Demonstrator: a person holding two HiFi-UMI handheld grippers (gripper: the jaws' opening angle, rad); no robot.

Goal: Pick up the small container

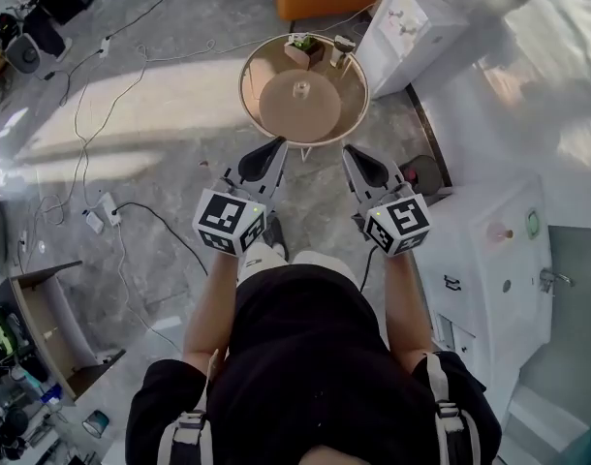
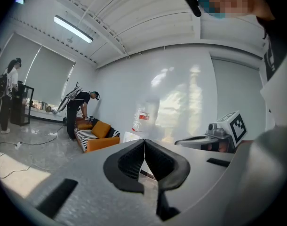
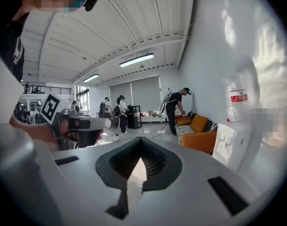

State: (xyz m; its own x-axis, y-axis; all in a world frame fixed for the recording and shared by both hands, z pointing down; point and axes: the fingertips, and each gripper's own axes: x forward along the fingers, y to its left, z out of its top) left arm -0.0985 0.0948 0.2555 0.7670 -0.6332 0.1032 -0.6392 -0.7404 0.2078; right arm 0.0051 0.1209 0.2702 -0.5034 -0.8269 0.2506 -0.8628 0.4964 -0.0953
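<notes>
1. far left, a white power strip (image 1: 110, 207) lies on the grey floor.
2. your left gripper (image 1: 275, 147) points toward the round table (image 1: 260, 71); in the left gripper view its pads (image 2: 130, 161) are pressed together with nothing between them.
3. the small container (image 1: 302, 51) sits at the table's far rim (another small item (image 1: 342, 52) stands just beside it), well apart from both grippers.
4. your right gripper (image 1: 351, 151) is held alongside the left one, its pads (image 3: 156, 161) likewise closed on nothing.
5. at the right, a white cabinet (image 1: 489, 260) stands beside you.
</notes>
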